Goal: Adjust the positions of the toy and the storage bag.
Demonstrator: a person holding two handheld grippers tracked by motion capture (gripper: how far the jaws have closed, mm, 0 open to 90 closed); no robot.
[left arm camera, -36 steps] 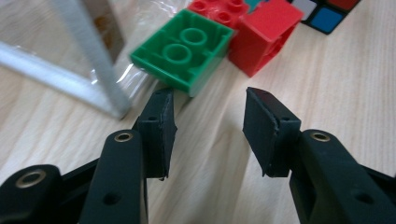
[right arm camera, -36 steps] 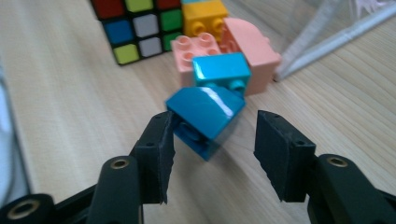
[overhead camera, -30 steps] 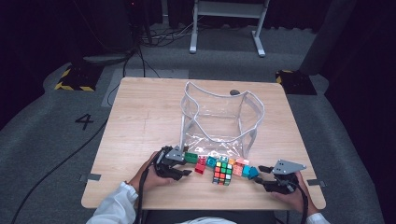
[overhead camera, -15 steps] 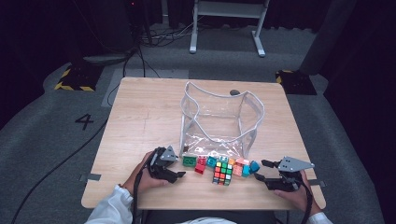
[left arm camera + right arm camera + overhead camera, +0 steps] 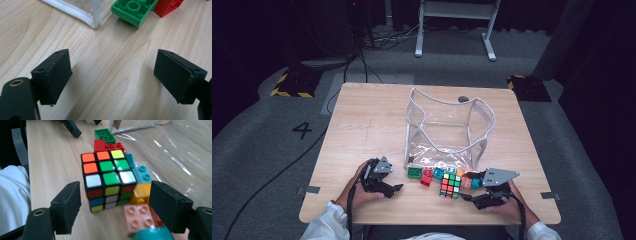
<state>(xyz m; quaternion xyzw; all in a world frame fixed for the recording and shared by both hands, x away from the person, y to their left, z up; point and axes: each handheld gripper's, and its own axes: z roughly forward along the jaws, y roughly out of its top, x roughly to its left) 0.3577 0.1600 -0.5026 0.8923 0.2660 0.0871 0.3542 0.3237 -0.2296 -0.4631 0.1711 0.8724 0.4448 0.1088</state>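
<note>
A Rubik's cube (image 5: 451, 185) (image 5: 106, 173) sits near the table's front edge among toy bricks: green (image 5: 414, 172) (image 5: 133, 10), red (image 5: 427, 177) (image 5: 168, 6), teal (image 5: 438, 173), orange (image 5: 141, 192) and pink (image 5: 137, 217). Behind them stands a clear plastic bag (image 5: 447, 130). My left gripper (image 5: 398, 188) (image 5: 112, 72) lies left of the green brick; its jaws have just been opening and hold nothing. My right gripper (image 5: 468, 189) (image 5: 115, 202) points at the cube from the right. Its jaws have just been opening, and the pink and orange bricks lie by its right pad, not pressed.
The bag's white-edged corner (image 5: 93, 21) is just ahead of my left gripper. A white sleeve (image 5: 12, 195) rests at the table's near edge (image 5: 427, 220). Bare wood (image 5: 362, 125) stretches left of the bag, and a small dark disc (image 5: 463, 99) lies behind it.
Both grippers' jaws have spread wider. My left gripper has drawn back left, away from the green brick. My right gripper has shifted left toward the cube and bricks.
</note>
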